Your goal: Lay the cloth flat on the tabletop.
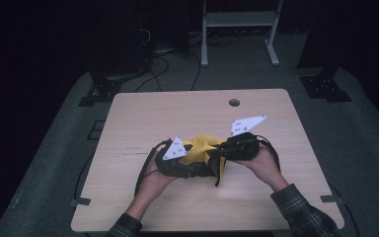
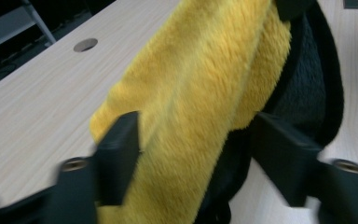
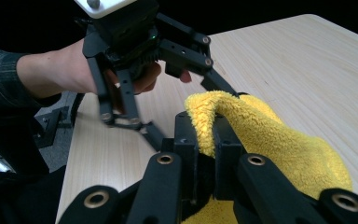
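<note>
yellow cloth (image 1: 200, 148) mid-counter (image 1: 143, 106) toward the near edge, right tool (image 3: 206, 140) clenched on its fold, left tool (image 2: 193, 154) spread wide around it

Fluffy yellow cloth (image 1: 201, 148) with black underside, bunched at centre of high view, lower middle of table (image 1: 143, 113), fold pinched upright.

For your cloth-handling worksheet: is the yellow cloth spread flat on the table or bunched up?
Bunched up. The yellow cloth rises in a crumpled heap, a fold pinched by the right gripper; the left gripper straddles it, fingers apart.
</note>
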Demonstrator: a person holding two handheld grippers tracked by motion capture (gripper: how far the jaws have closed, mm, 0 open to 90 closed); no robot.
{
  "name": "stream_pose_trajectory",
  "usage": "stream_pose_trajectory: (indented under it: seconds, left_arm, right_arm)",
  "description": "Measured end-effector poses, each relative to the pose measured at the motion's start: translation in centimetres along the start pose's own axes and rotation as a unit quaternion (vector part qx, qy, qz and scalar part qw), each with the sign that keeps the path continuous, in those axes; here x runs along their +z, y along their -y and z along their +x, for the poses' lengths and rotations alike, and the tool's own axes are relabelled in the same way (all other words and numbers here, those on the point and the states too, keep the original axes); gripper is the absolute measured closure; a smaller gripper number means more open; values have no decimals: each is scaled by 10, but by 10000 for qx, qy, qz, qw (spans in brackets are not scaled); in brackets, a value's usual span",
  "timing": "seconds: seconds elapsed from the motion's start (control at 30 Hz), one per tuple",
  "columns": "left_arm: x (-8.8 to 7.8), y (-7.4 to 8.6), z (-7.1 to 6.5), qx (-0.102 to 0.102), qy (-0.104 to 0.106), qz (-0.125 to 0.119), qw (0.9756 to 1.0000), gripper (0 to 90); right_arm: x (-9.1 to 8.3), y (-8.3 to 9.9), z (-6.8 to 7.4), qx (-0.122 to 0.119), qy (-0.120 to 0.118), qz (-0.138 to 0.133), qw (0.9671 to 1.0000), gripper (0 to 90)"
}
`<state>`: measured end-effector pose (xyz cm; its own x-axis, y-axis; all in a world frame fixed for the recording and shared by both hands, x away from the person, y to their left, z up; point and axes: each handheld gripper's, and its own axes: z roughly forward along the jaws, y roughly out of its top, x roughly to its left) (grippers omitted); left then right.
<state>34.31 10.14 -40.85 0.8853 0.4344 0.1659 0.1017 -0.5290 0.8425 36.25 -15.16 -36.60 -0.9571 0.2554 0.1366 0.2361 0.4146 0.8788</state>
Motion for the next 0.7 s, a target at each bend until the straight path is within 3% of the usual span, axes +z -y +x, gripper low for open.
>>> stream_pose_trajectory:
  seconds: [0.07,0.13,0.2,0.37,0.47,0.5,0.53,0.57,0.63,0.67,0.7]
  left_arm:
    - [2,-2,2,1,94,26,10000,591]
    - [3,-4,3,-40,70,85,9999,735]
    - [3,-4,6,-161,103,104,9998,821]
    - [-7,2,19,-430,-47,87,9990,838]
    - [-12,6,25,-555,-132,85,9983,838]
    - [-17,12,32,-731,-168,25,9972,838]
    - [-17,12,32,-731,-168,25,9972,838]
    - [-22,18,39,-858,-210,15,9961,838]
    - [-24,20,42,-911,-250,8,9955,838]
    - [-27,25,46,-976,-292,41,9948,838]
    - [-27,25,46,-976,-292,41,9948,837]
  right_arm:
    - [0,2,-2,61,-2,-20,10000,820]
    - [0,5,-4,109,44,-18,9999,806]
    - [-1,7,-7,161,102,-29,9998,769]
    - [-3,15,-15,336,248,-48,9991,592]
    - [-5,18,-17,380,297,-25,9988,569]
    - [-6,20,-20,391,437,6,9983,535]
    - [-6,22,-22,400,503,39,9979,520]
    - [-7,25,-25,426,579,91,9974,498]
    - [-6,28,-28,458,672,159,9966,481]
    - [-5,38,-37,544,890,342,9940,442]
    - [-4,42,-41,563,956,420,9929,436]
